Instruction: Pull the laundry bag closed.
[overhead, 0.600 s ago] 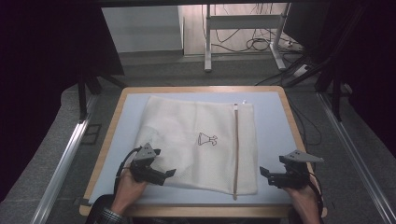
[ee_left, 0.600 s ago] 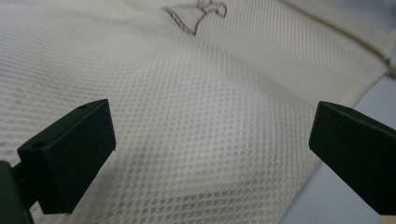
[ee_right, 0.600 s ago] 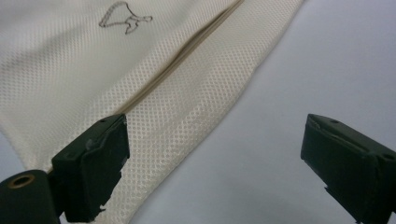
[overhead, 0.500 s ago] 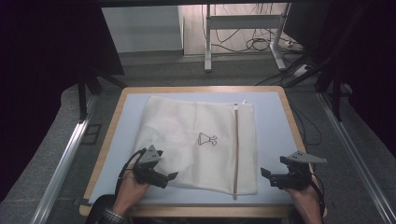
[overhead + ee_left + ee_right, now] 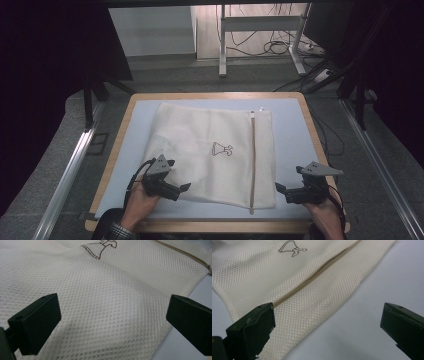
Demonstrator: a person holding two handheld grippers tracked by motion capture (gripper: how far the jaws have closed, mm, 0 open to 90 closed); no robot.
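From the high view I see a cream mesh laundry bag (image 5: pixel 210 150) lying flat across the middle of the desk (image 5: pixel 295 145), reaching from near the far edge almost to the near edge. A tan zipper (image 5: pixel 252 160) runs far-to-near along its right part, and a small brown printed figure (image 5: pixel 222 149) sits near its centre.

My left gripper (image 5: pixel 177 189) is at the bag's near-left corner, over the fabric, with my left hand (image 5: pixel 137 205) behind it at the desk's near edge. My right gripper (image 5: pixel 281 191) sits just beside the bag's near-right corner, over bare desk, held by my right hand (image 5: pixel 325 212).

The gripper views give what the high view cannot: the weave of fine round holes, and both sets of jaws spread wide with nothing between them. In the left gripper view the mesh spans the whole gap. In the right gripper view the bag's corner lies by one jaw and blue-grey desk by the other.

I cannot tell whether anything is inside the bag; it looks flat, with soft folds at its left. My forearms are cut off by the bottom of the high view.
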